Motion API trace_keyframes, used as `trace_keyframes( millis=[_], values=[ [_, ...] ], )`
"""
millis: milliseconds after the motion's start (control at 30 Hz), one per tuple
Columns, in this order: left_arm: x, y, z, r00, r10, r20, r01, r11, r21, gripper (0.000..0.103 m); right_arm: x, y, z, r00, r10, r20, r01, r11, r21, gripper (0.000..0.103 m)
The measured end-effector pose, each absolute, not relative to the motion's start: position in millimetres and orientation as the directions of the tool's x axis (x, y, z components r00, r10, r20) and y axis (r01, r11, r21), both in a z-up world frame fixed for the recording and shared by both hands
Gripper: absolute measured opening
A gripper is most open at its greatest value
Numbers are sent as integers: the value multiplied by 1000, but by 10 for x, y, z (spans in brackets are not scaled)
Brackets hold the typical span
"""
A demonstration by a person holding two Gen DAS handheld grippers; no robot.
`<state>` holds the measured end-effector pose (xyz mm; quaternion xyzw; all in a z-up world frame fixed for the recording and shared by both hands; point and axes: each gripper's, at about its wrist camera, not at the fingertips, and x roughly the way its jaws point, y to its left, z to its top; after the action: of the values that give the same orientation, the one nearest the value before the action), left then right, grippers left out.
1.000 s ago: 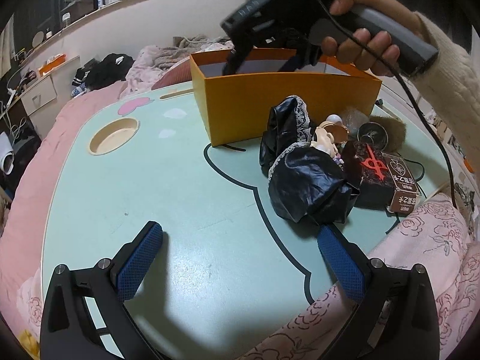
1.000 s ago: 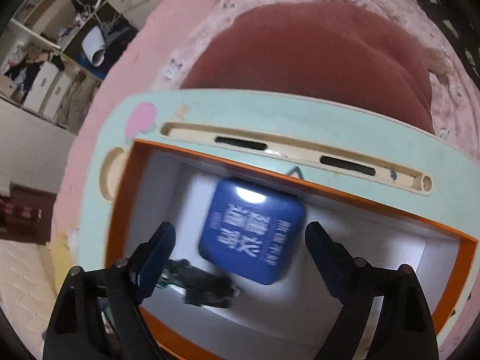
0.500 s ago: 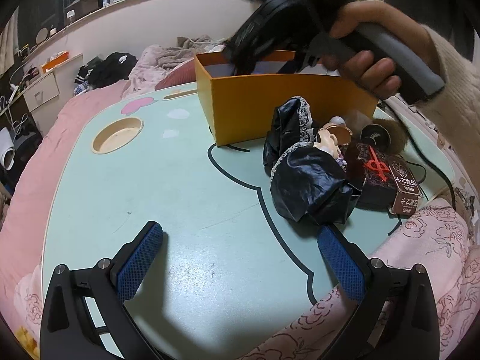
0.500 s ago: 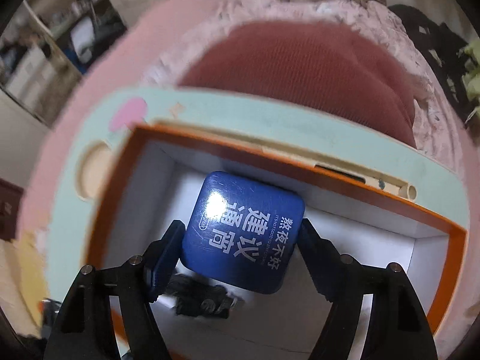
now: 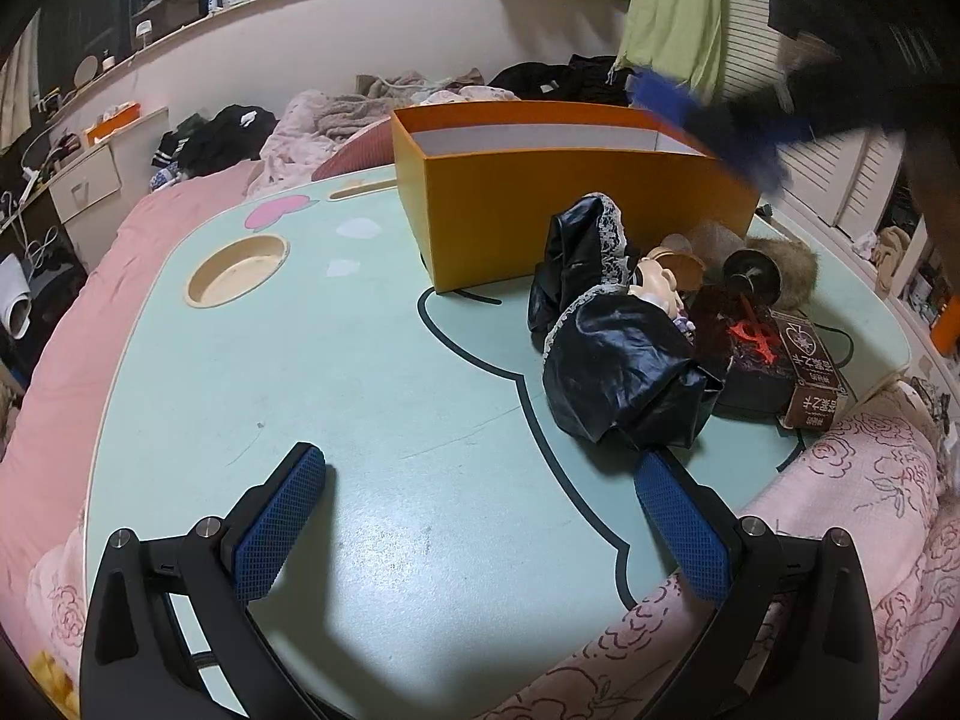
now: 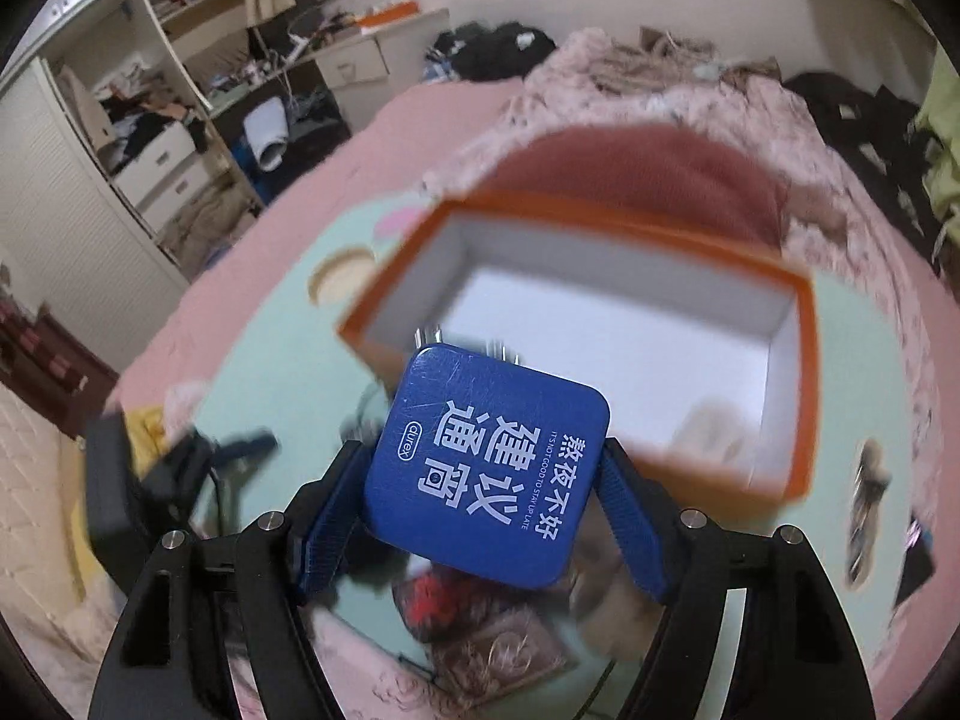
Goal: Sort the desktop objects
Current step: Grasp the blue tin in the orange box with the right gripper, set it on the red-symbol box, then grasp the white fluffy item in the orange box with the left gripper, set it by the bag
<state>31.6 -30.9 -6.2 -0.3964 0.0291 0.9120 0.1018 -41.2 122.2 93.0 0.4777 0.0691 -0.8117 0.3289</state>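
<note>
My right gripper (image 6: 483, 457) is shut on a blue square tin (image 6: 486, 480) with white lettering and holds it in the air, near the front edge of the orange box (image 6: 804, 360). In the left wrist view that box (image 5: 576, 210) stands at the back of the mint-green table (image 5: 300, 360), and the right gripper with the tin is a dark and blue blur (image 5: 714, 126) above the box's right end. My left gripper (image 5: 477, 462) hovers open over the table's near edge, nothing between its fingers. A doll in a black dress (image 5: 612, 354) lies just ahead of it.
Beside the doll are a dark box with a red mark (image 5: 774, 354) and a brown furry item (image 5: 792, 270). A round cup recess (image 5: 237, 269) sits in the table's left side. Pink bedding (image 5: 840, 510) surrounds the table, with piled clothes behind.
The right gripper closed on the blue tin inside the orange box, then lifted it out and swung away to the right. The left gripper stayed where it was.
</note>
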Motion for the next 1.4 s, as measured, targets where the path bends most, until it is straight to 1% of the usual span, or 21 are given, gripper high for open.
trace_keyframes(
  millis=[100, 200, 233, 267, 300, 400, 500, 567, 633, 667, 700, 733, 767, 800, 900, 1033, 1167, 1200, 1300, 1400],
  values=[
    [332, -311, -58, -665, 161, -729, -205, -978, -29, 103, -329, 1270, 707, -320, -497, -807, 585, -773, 244, 76],
    [335, -313, -59, -666, 158, -729, -200, -979, -30, 103, -320, 1372, 664, -379, -517, -768, 549, -793, 263, 76],
    [334, -314, -60, -667, 157, -728, -199, -980, -30, 103, -294, 1426, 684, -405, -524, -749, 543, -797, 264, 80],
    [336, -314, -61, -666, 157, -729, -198, -980, -30, 103, -254, 1488, 713, -430, -531, -730, 539, -800, 264, 87],
    [340, -311, -60, -667, 157, -729, -197, -980, -31, 103, -222, 1529, 748, -449, -531, -719, 536, -804, 258, 90],
    [338, -311, -59, -666, 157, -729, -197, -980, -31, 103, -86, 1744, 781, -528, -491, -693, 510, -836, 204, 91],
    [341, -315, -56, -667, 158, -729, -197, -980, -32, 103, 21, 2009, 685, -587, -427, -688, 452, -877, 159, 91],
    [341, -318, -55, -667, 158, -729, -198, -980, -31, 103, 111, 2119, 579, -599, -394, -697, 418, -896, 148, 91],
    [340, -321, -57, -666, 158, -729, -198, -980, -31, 103, 145, 2219, 399, -584, -362, -726, 393, -909, 137, 91],
    [341, -320, -57, -666, 158, -729, -198, -980, -31, 103, 160, 2253, 304, -580, -347, -737, 382, -915, 131, 95],
    [343, -317, -57, -666, 155, -729, -197, -980, -28, 103, 186, 2327, 267, -595, -374, -711, 368, -914, 172, 96],
    [346, -310, -55, -667, 153, -729, -197, -980, -26, 103, 211, 2342, 256, -615, -372, -695, 366, -915, 166, 98],
    [350, -305, -52, -667, 151, -730, -197, -980, -23, 103, 224, 2340, 240, -629, -367, -685, 369, -917, 153, 101],
    [354, -300, -54, -667, 149, -730, -195, -980, -22, 103, 223, 2342, 233, -637, -369, -677, 368, -917, 154, 102],
    [359, -299, -53, -667, 147, -731, -193, -981, -21, 103, 225, 2327, 216, -657, -376, -654, 373, -915, 151, 102],
    [372, -306, -43, -667, 138, -732, -181, -983, -20, 103, 235, 2343, 202, -664, -381, -644, 376, -914, 153, 103],
    [427, -369, 62, -697, 159, -700, -182, -982, -43, 103, 254, 2338, 186, -665, -378, -644, 378, -914, 145, 103],
    [437, -390, 97, -705, 167, -690, -182, -982, -51, 103, 249, 2319, 185, -665, -369, -649, 381, -915, 129, 103],
    [421, -464, 252, -724, 203, -659, -187, -978, -95, 103, 285, 2118, 139, -683, -287, -672, 401, -916, -16, 103],
    [331, -492, 450, -728, 237, -643, -206, -971, -124, 103, 305, 2091, 113, -672, -317, -669, 431, -902, -5, 103]
  ],
)
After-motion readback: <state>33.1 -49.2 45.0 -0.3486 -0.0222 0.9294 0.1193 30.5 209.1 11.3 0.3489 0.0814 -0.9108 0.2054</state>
